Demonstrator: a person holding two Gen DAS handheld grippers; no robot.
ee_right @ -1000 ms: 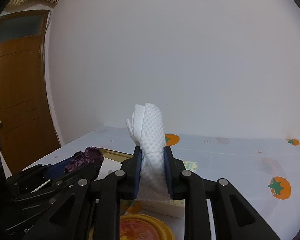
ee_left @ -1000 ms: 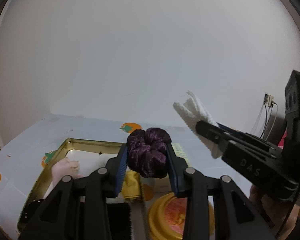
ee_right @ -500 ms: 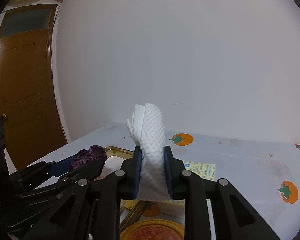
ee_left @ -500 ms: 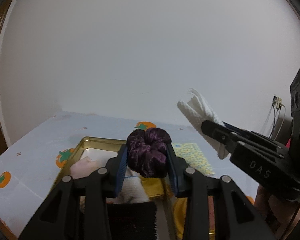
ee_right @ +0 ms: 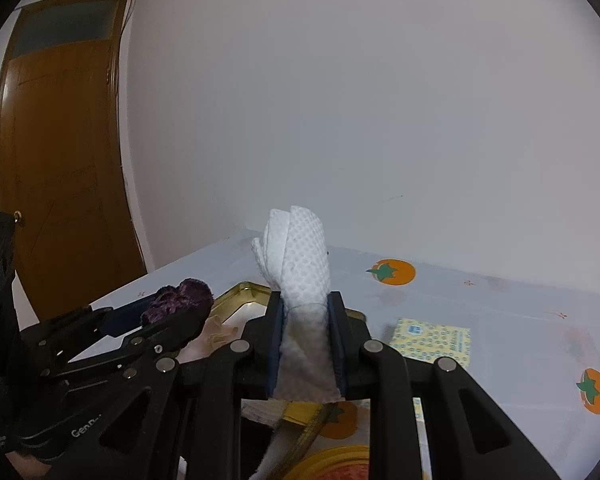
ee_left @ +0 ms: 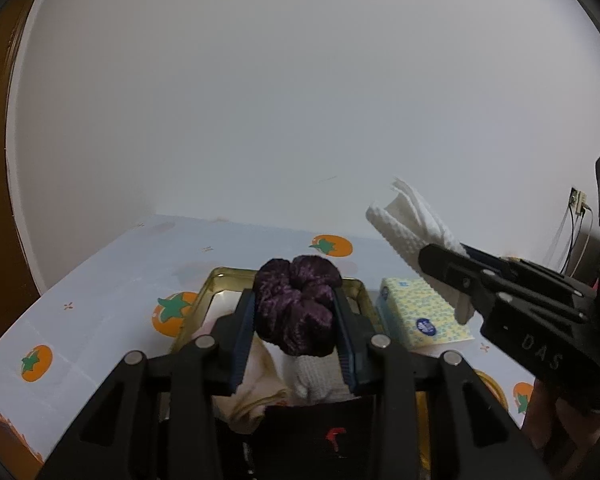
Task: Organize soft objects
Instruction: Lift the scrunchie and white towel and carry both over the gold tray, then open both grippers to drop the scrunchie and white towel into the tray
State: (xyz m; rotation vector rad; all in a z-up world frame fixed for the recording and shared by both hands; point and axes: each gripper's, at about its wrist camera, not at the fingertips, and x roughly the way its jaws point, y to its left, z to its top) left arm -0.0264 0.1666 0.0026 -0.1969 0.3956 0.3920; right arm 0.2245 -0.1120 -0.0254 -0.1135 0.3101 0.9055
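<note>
Purple velvet scrunchie (ee_left: 298, 304) is seen clamped between the blue-padded jaws of the left gripper (ee_left: 296, 336), held in the air above the gold metal tin (ee_left: 204, 300). The bunched fabric bulges up past the fingertips (ee_left: 246, 312). Inside the tin, a pale pink cloth (ee_left: 256, 384) and a white knitted item (ee_left: 316, 380) are observed lying beside each other below the raised scrunchie; a black item with a red mark (ee_left: 332, 436) is noted nearer the camera, its nature not determinable.

The right gripper (ee_right: 305, 336) is recorded with its jaws closed on a folded white waffle-textured cloth (ee_right: 300, 264), which stands upright and projects well above the fingers. From the left wrist view, the same cloth (ee_left: 412, 228) is seen at the right, tilted, held clear of the table.

A yellow tissue pack with blue dots (ee_left: 424, 316) is noted flat on the table, just beside the tin's right wall. A yellow round lid (ee_right: 336, 464) is partly visible at the lower edge. All items rest on a tablecloth printed with orange persimmons (ee_right: 520, 320). A brown wooden door (ee_right: 64, 152) is recorded at the left of the right wrist view
</note>
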